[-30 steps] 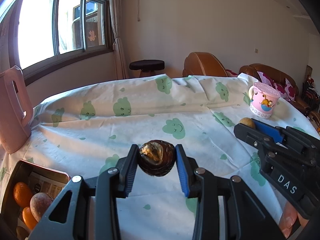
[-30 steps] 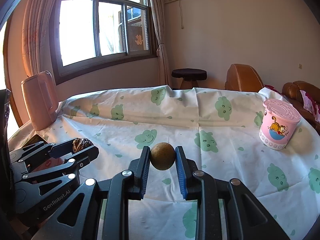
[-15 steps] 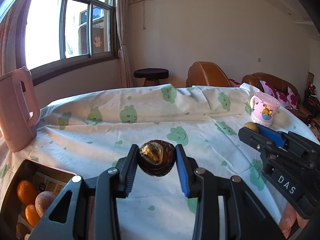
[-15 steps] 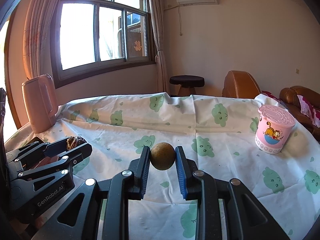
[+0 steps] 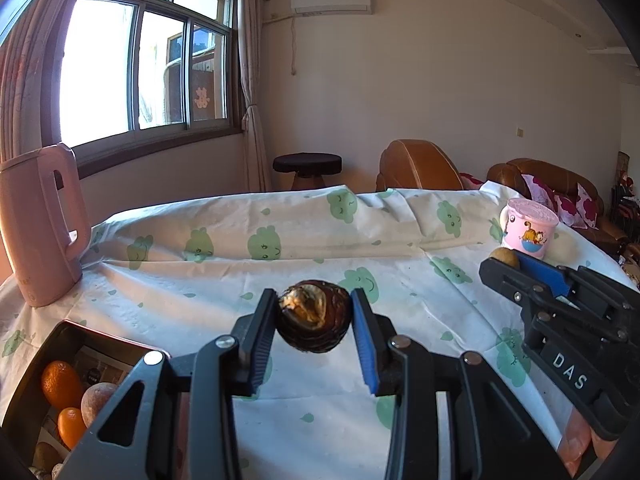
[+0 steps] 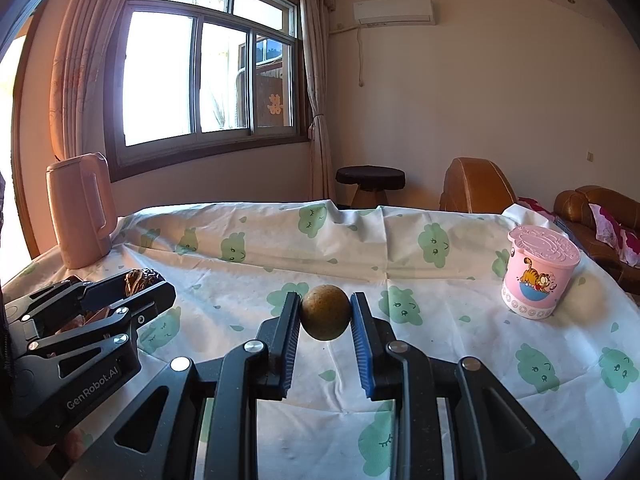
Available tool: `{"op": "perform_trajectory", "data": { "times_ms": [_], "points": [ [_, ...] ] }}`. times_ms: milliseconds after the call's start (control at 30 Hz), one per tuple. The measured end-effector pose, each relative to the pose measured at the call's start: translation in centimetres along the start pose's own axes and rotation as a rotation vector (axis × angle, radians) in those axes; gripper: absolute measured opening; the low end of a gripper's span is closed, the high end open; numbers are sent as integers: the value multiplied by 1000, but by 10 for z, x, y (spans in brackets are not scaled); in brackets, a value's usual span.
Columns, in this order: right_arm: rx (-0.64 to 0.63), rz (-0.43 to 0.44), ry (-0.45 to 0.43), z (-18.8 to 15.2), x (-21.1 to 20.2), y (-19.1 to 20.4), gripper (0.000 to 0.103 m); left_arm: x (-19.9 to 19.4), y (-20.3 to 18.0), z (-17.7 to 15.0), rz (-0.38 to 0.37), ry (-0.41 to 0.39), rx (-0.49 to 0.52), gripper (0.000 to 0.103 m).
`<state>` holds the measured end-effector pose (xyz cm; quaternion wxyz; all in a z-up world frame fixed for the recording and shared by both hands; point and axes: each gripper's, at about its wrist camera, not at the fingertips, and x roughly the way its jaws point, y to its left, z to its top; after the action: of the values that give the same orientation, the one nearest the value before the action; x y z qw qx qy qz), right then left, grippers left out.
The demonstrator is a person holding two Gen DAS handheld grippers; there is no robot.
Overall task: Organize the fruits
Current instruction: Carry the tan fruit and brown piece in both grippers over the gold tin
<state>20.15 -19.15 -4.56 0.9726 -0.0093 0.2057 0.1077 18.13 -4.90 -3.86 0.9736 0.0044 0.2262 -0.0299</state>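
Note:
My left gripper (image 5: 314, 316) is shut on a dark brown, cracked fruit (image 5: 314, 322), held above the cloth-covered table (image 5: 280, 288). My right gripper (image 6: 325, 312) is shut on a small round tan fruit (image 6: 325, 312), also above the table. In the left wrist view the right gripper (image 5: 520, 266) shows at the right with the tan fruit (image 5: 505, 258) at its tip. The right wrist view has the left gripper (image 6: 138, 284) at the left with the dark fruit (image 6: 138, 278). A dark tray (image 5: 60, 334) at lower left holds oranges (image 5: 62, 378) and a brownish fruit (image 5: 98, 400).
A pink kettle (image 5: 40, 224) stands at the table's left edge. A pink lidded cartoon cup (image 6: 538, 274) stands at the right. Beyond the table are a dark stool (image 5: 307, 164), brown leather seats (image 5: 420, 166) and a window.
Both views have tilted up a little, so the table and tray sit lower in view and more of the wall shows. Both grips are unchanged.

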Motion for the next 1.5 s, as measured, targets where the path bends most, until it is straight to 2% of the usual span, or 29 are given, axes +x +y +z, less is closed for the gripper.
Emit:
{"op": "perform_trajectory", "data": {
  "times_ms": [1000,1267,1500],
  "points": [
    [-23,-27,-73,-2,-15,5,27,-26,1,-5,31,-107,2,39],
    [-30,-17,-83,-7,-26,11,27,-37,3,-11,18,-95,2,39],
    [-32,26,-55,-11,-33,23,27,-60,8,-23,15,-85,12,39]
  ]
}}
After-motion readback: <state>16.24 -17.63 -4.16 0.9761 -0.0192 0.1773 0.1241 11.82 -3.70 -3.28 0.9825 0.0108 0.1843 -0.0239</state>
